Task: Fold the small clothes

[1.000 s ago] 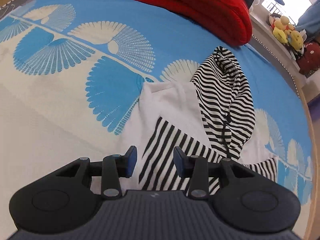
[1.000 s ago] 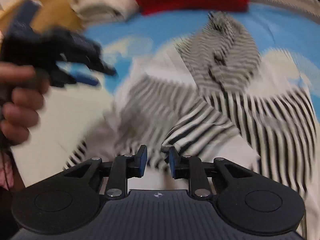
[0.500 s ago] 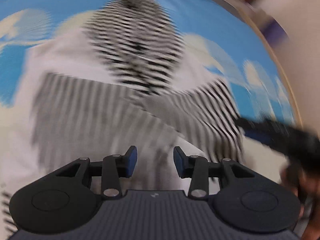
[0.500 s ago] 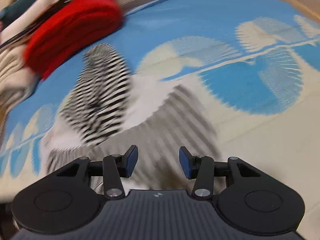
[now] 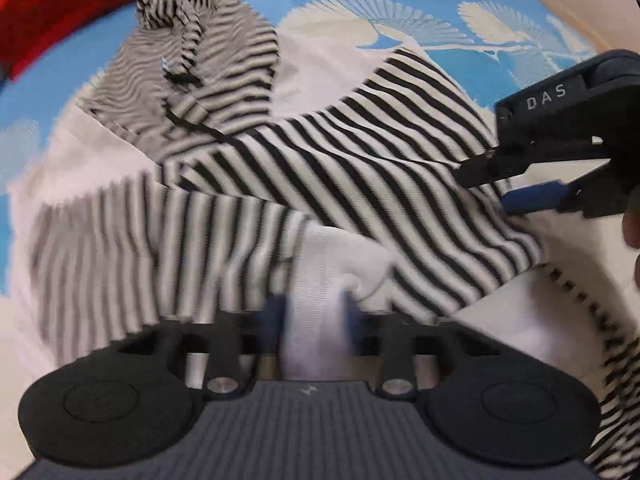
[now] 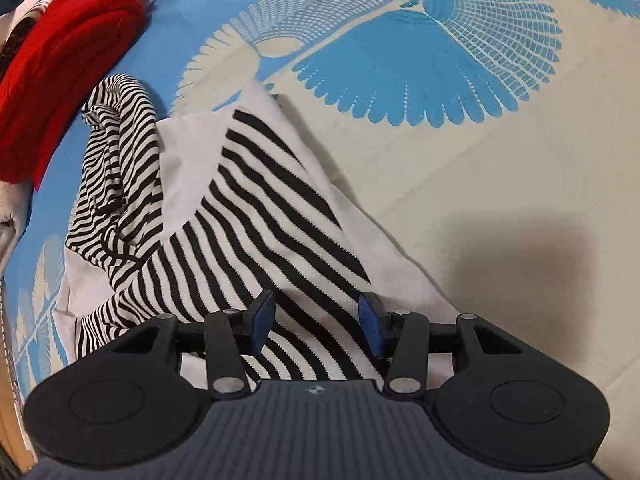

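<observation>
A small black-and-white striped hooded garment [image 5: 340, 168] with white panels lies crumpled on the blue and cream bedspread [image 5: 400, 20]. In the left wrist view my left gripper [image 5: 314, 314] has a bunch of its white fabric between the blurred blue pads, jaws apart. My right gripper [image 5: 516, 188] shows at the right edge, open over the striped part. In the right wrist view the right gripper [image 6: 316, 320] is open, its pads straddling the striped cloth [image 6: 260, 216] near the garment's edge.
A red folded garment [image 6: 60, 68] lies at the far left by the hood [image 6: 116, 152]. Cream and grey clothes [image 6: 8, 208] sit beside it. The bedspread [image 6: 480, 160] stretches bare to the right. A wooden bed edge [image 5: 560, 0] curves at the far right.
Both grippers have swung in over the garment and lowered onto it. The left now has white fabric between its pads; the right has opened wider and sits on the striped part.
</observation>
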